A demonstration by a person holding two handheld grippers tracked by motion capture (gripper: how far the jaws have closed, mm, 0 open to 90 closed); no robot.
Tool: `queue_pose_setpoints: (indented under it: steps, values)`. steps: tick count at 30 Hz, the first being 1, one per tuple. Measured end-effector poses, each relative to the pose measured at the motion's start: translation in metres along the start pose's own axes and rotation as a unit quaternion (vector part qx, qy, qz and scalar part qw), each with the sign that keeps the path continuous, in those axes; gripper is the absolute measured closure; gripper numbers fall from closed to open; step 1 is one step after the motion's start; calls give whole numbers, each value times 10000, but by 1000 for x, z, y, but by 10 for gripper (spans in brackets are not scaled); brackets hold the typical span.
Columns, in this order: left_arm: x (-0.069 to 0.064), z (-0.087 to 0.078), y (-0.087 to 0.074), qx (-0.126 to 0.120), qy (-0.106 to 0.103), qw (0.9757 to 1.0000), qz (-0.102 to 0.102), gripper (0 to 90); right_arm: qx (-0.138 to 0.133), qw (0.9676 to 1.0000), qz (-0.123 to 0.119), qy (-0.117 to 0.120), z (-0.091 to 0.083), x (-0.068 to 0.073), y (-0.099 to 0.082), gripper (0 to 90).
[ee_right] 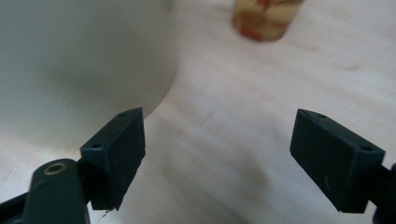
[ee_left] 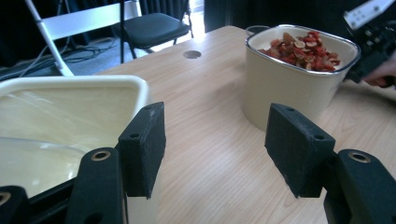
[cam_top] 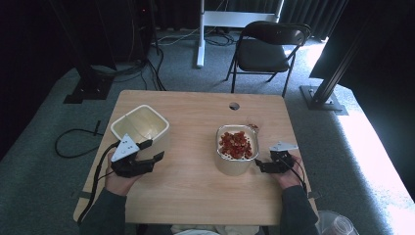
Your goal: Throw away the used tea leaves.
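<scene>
Beside open fingers, cream pot [cam_top: 237, 152] brims red pieces.

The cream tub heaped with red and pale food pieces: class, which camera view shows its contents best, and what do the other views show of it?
The high view looks straight down into the cream tub, showing its whole top. The left gripper view shows its side wall and the heap at a slant. The right gripper view shows a blurred cream wall, no contents.
</scene>
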State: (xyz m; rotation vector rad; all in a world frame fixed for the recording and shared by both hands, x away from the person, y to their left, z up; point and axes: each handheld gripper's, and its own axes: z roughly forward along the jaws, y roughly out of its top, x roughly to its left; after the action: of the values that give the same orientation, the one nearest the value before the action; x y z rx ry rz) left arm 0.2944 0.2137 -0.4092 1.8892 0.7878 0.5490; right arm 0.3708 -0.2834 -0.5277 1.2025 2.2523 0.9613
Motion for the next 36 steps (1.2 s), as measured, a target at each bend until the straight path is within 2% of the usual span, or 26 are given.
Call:
queue_pose_setpoints:
  steps: [1, 5, 7, 9, 13, 19, 22, 26, 31, 32, 36]
  values:
    - [-2, 4, -2, 65, -27, 10000, 46, 392, -104, 9999, -17, -105, 1, -2, 8, 206]
    - [-4, 10, -7, 135, -107, 9998, 49, 393, -294, 9993, 56, -217, 3, -8, 20, 206]
    - [-4, 12, -9, 186, -168, 9997, 44, 393, -339, 9988, 88, -331, 5, -11, 27, 200]
    - [-4, 12, -9, 186, -168, 9997, 44, 393, -368, 9987, 107, -343, 7, -13, 30, 200]
    - [-6, 19, -14, 248, -252, 9994, 45, 394, -501, 9982, 217, -233, 15, -23, 45, 193]
    - [-9, 23, -17, 295, -294, 9991, 63, 398, -650, 9971, 270, -284, 27, -30, 61, 187]
    - [-10, 25, -17, 290, -315, 9991, 54, 402, -795, 9956, 486, -120, 33, -37, 64, 183]
    - [-12, 27, -17, 319, -345, 9989, 79, 403, -934, 9942, 521, -61, 45, -42, 69, 187]
    - [-13, 28, -16, 298, -376, 9988, 98, 404, -926, 9945, 497, 37, 57, -45, 73, 195]
    - [-14, 29, -16, 299, -378, 9988, 104, 404, -1004, 9938, 477, 39, 61, -45, 74, 224]
    - [-14, 28, -16, 304, -373, 9988, 101, 404, -975, 9939, 506, 30, 68, -46, 75, 274]
